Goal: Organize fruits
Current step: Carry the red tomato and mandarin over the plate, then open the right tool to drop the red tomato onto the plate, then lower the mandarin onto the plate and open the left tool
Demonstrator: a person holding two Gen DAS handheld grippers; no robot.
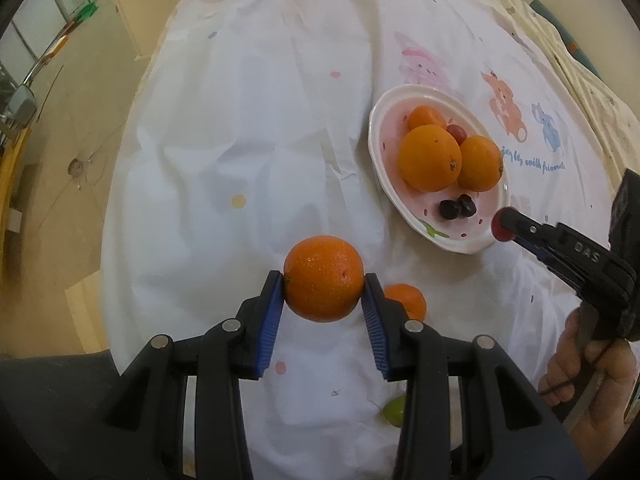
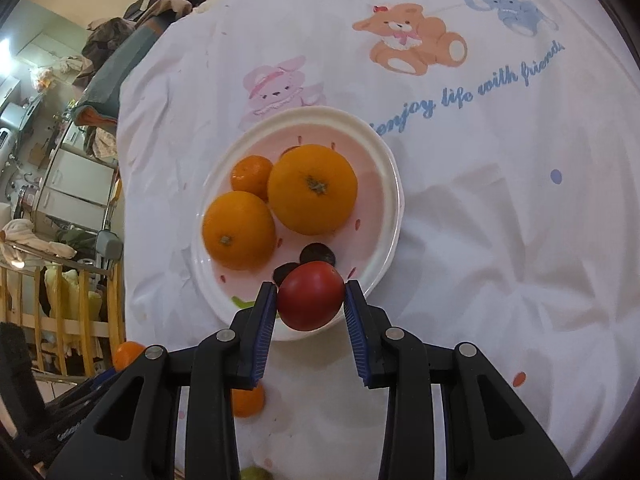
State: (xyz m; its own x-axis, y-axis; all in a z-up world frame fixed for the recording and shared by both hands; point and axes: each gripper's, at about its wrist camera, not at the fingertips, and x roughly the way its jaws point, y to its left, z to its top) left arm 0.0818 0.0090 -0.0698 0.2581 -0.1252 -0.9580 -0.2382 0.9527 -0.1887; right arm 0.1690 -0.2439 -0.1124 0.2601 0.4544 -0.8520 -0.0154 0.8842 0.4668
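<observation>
My left gripper (image 1: 324,280) is shut on an orange (image 1: 323,278) and holds it above the white cloth, short of the pink plate (image 1: 382,120). My right gripper (image 2: 310,294) is shut on a red tomato (image 2: 310,296) over the near rim of the plate (image 2: 390,216); it also shows in the left wrist view (image 1: 503,229). The plate holds two large oranges (image 2: 312,188) (image 2: 238,230), a small mandarin (image 2: 251,176), a small red fruit (image 1: 457,132) and dark fruits (image 2: 318,254).
A small mandarin (image 1: 408,300) lies on the cloth by my left gripper; it also shows in the right wrist view (image 2: 248,400). A green fruit (image 1: 394,410) lies nearer. The white cartoon-printed cloth (image 2: 480,200) covers the table. The table edge and the floor (image 1: 80,120) are to the left.
</observation>
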